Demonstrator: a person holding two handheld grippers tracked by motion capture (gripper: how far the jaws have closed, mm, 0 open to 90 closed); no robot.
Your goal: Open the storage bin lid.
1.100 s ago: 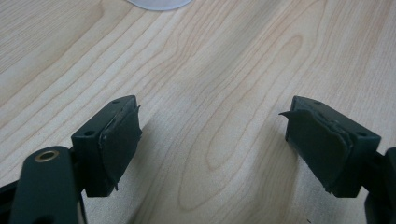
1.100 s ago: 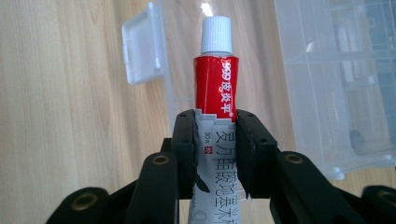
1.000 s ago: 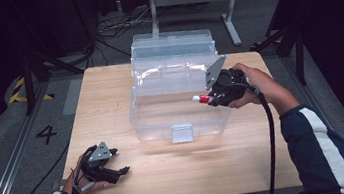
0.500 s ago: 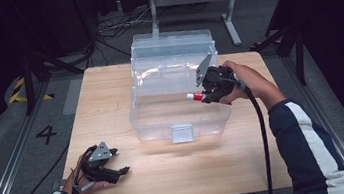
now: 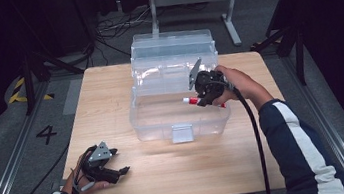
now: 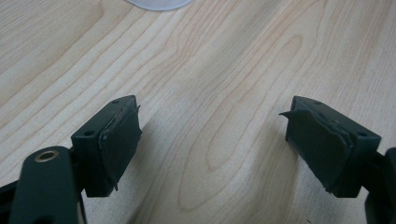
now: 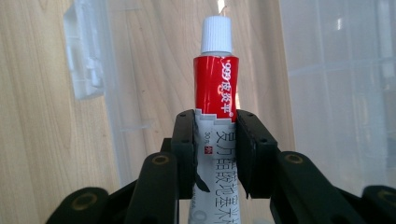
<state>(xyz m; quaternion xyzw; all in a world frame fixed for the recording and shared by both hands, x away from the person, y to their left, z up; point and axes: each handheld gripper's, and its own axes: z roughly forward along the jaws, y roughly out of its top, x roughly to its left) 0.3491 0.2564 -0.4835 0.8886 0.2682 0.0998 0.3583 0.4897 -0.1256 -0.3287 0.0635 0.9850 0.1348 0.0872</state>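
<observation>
A clear plastic box (image 5: 179, 108) with its lid raised behind it stands mid-table. My right gripper (image 5: 200, 99) hovers over the box's right side, shut on a red and white tube (image 5: 193, 100) whose white cap points left. In the right gripper view the tube (image 7: 215, 88) sticks up from between the jaws, with the box's latch (image 7: 84, 63) to its left. My left gripper (image 5: 123, 171) rests open on the table near the front left corner. In the left gripper view its pads (image 6: 121, 140) stand wide apart over bare wood.
The wooden table (image 5: 110, 100) has room left of the box and along the front. A white latch (image 5: 182, 132) sits on the box's front wall. Cables and metal stand legs (image 5: 230, 18) lie on the floor behind the table.
My right gripper has carried the tube leftward, from the box's right rim to over its inside. The left gripper has stayed put.
</observation>
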